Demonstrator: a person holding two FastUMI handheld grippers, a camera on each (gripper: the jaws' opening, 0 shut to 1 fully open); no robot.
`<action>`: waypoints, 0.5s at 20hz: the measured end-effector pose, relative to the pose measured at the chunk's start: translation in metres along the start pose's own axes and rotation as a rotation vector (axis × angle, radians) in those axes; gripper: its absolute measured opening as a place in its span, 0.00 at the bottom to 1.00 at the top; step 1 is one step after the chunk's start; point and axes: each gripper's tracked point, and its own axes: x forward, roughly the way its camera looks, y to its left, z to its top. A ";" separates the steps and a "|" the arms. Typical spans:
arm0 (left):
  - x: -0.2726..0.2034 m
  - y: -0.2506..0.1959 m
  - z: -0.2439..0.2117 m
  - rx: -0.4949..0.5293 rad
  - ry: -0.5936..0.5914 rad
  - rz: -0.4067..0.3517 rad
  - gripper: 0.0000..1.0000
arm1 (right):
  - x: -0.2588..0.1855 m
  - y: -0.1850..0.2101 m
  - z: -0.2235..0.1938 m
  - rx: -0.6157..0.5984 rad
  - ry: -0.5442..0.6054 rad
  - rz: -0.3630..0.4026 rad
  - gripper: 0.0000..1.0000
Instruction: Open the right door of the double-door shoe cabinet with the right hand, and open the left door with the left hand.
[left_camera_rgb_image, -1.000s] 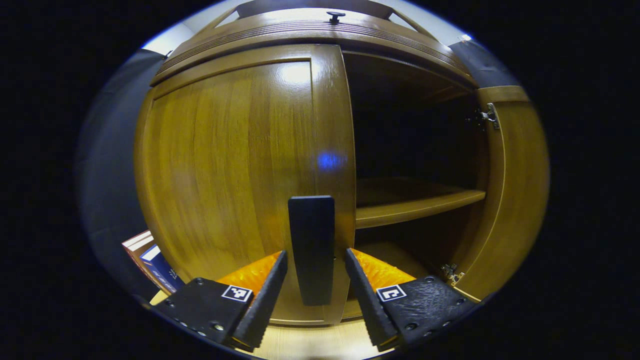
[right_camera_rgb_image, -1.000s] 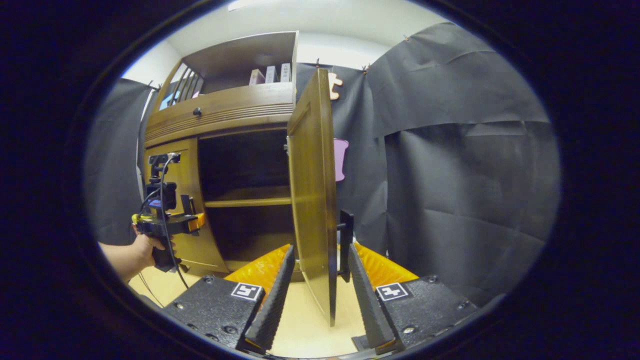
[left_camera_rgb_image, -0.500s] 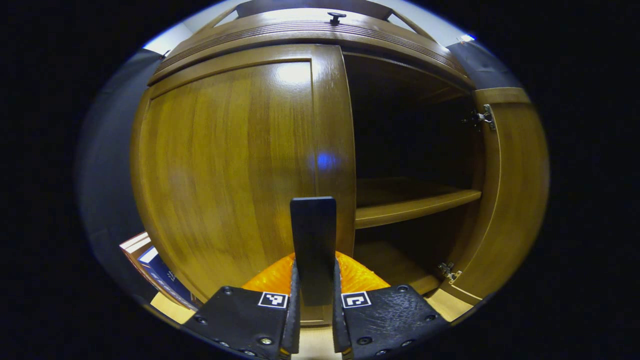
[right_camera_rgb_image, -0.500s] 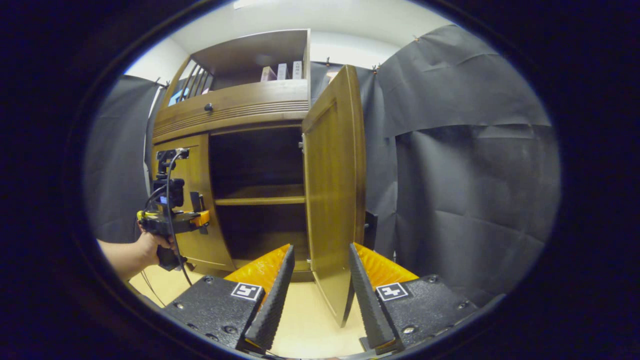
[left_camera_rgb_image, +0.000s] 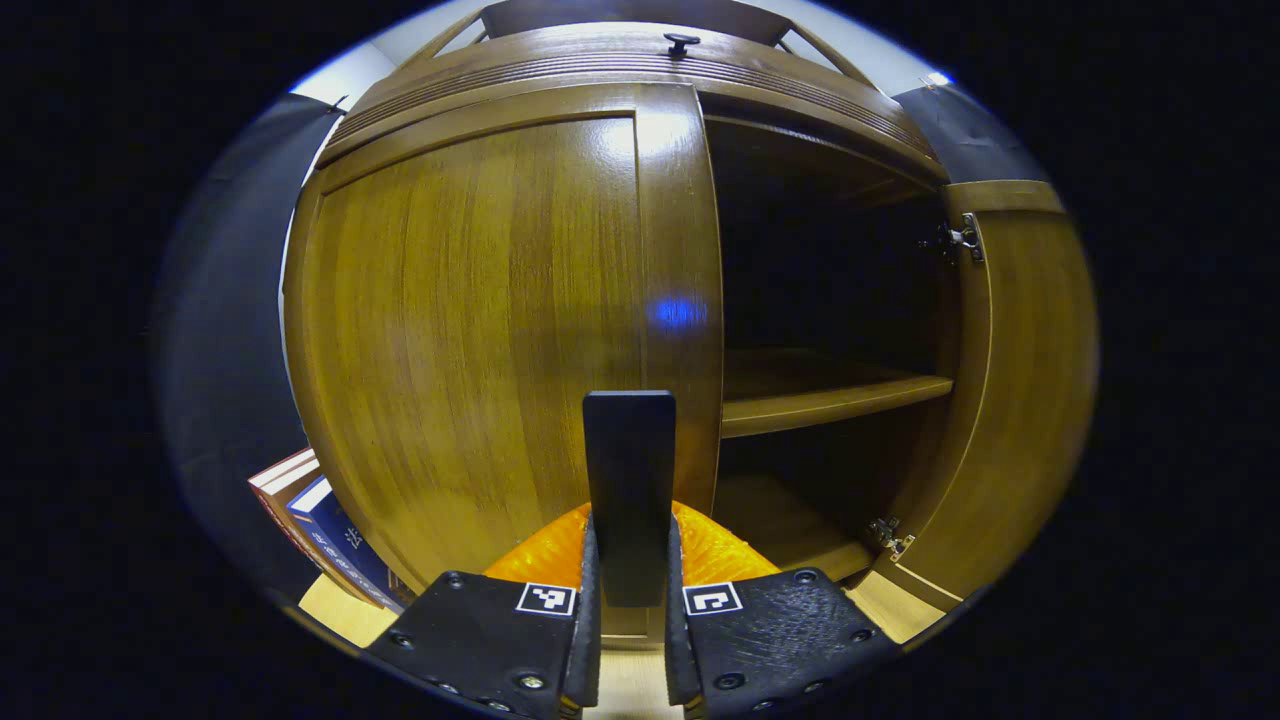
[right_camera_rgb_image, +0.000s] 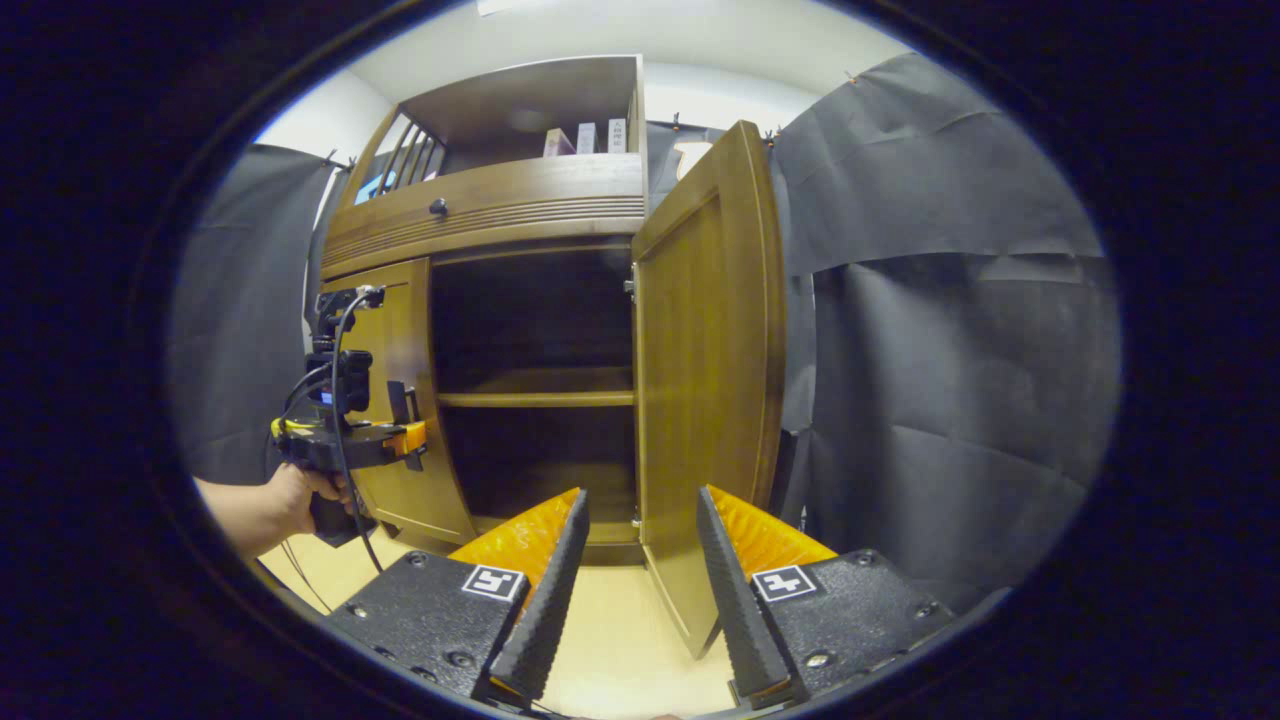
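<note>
In the left gripper view the brown left door (left_camera_rgb_image: 480, 320) fills the middle, looking closed or nearly so. Its black upright handle (left_camera_rgb_image: 630, 470) sits between the fingers of my left gripper (left_camera_rgb_image: 630, 545), which is shut on it. The right door (left_camera_rgb_image: 1010, 380) stands swung out, baring the dark inside. In the right gripper view the right door (right_camera_rgb_image: 705, 400) is wide open, seen from its inner side. My right gripper (right_camera_rgb_image: 640, 505) is open, a little in front of that door, holding nothing. The left gripper (right_camera_rgb_image: 410, 438), held by a hand (right_camera_rgb_image: 285, 500), is at the left door (right_camera_rgb_image: 395, 400).
A wooden shelf (right_camera_rgb_image: 535, 398) crosses the dark cabinet interior. Above the doors runs a drawer with a black knob (right_camera_rgb_image: 438, 207), and an open top shelf holds small boxes (right_camera_rgb_image: 590, 137). Books (left_camera_rgb_image: 320, 515) lean at the cabinet's left foot. Pale wood floor (right_camera_rgb_image: 620, 640) lies below.
My left gripper closed on the left door's handle. The right door swung wider open, and my open right gripper came away from its edge and handle.
</note>
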 end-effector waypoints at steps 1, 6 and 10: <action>-0.005 0.001 -0.001 -0.008 0.003 0.005 0.25 | 0.000 0.001 -0.001 -0.003 0.000 0.005 0.72; -0.030 0.006 -0.005 -0.025 0.001 0.012 0.25 | 0.005 0.011 -0.004 0.002 0.004 0.039 0.70; -0.048 0.010 -0.008 -0.026 -0.003 -0.012 0.25 | 0.010 0.030 -0.005 -0.011 0.003 0.093 0.72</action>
